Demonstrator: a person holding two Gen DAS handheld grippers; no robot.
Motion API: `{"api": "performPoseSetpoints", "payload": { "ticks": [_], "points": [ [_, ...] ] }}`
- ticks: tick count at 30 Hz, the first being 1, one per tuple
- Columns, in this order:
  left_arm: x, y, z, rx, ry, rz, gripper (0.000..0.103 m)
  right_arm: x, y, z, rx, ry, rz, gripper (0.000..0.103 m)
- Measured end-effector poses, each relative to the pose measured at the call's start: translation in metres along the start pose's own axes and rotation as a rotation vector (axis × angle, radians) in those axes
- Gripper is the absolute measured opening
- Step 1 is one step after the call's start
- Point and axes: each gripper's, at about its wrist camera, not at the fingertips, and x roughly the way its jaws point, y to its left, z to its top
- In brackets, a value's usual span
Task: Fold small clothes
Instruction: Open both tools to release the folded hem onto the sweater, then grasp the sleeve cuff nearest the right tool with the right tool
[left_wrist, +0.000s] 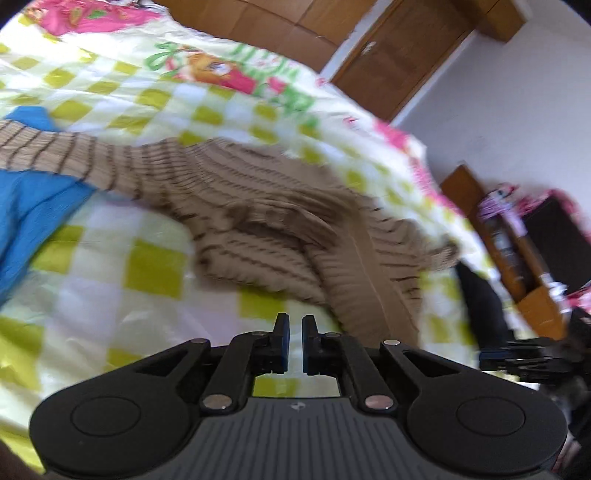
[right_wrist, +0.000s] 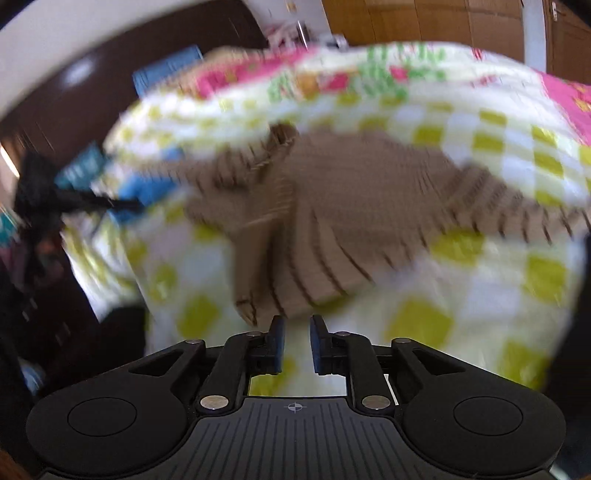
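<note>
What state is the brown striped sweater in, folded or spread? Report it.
Neither neatly: the sweater lies rumpled on the checkered bedspread, one sleeve stretched sideways.

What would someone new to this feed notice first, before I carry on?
Probably the brown striped sweater, lying crumpled and unfolded across the middle of the bed. Under it the checked bedspread, yellow-green and white with pink cartoon prints toward the far edge, fills most of both views, and a blue garment lies at the left under one sleeve. The left gripper and right gripper hang near the sweater, jaws slightly apart and holding nothing.
</note>
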Motion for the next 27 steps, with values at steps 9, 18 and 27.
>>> {"api": "performPoseSetpoints", "payload": {
  "ticks": [9, 18, 27],
  "points": [
    [0.090, -0.045, 0.047, 0.415, -0.118, 0.202, 0.052, 0.048, 0.004, 0.042, 0.084, -0.178, 0.039, 0.029],
    [0.159, -0.079, 0.036, 0.862, -0.014, 0.219, 0.062, 0.106, 0.038, 0.055, 0.181, -0.074, 0.199, 0.052],
    [0.159, -0.101, 0.024, 1.013, -0.039, 0.198, 0.063, 0.129, 0.065, 0.053, 0.137, 0.010, 0.207, 0.058]
  ]
}}
